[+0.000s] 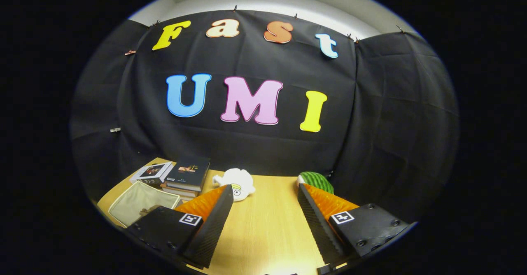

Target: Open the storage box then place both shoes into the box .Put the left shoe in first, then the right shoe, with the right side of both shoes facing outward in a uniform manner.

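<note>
Your gripper is spread wide over bare wooden table, pinching nothing; white plush toy lies ahead, books at lower left.

You have a smooth, pale wood-grain surface, glossy-covered books, a matt white soft toy and ribbed, textured jaws.

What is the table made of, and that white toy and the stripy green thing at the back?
The table looks like light wood or a wood-look laminate: fine straight grain, smooth with a soft shine. The white toy, just beyond the open gripper, seems plush or soft rubber, rounded and matte. The green striped thing looks like a watermelon toy, probably plastic or foam; hard to tell.
</note>
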`<state>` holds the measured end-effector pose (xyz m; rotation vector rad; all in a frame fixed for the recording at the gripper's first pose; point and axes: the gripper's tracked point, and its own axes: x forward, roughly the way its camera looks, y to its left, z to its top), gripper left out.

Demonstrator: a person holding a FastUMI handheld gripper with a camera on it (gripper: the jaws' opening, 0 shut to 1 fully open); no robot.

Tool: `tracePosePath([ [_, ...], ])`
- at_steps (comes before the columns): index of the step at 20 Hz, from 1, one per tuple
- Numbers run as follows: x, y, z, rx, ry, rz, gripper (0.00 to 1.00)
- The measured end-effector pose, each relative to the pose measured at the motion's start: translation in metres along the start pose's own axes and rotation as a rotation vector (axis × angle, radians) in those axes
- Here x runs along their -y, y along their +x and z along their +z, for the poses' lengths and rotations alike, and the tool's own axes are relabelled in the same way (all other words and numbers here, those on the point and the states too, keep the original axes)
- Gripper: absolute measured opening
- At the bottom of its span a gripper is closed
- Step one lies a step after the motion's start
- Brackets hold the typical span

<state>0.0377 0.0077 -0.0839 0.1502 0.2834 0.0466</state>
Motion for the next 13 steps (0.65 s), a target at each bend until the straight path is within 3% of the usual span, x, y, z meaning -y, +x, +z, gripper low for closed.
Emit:
tracePosePath([
  [13, 0.012, -0.008, 0.017, 0.046, 0.006, -0.052, 0.98],
])
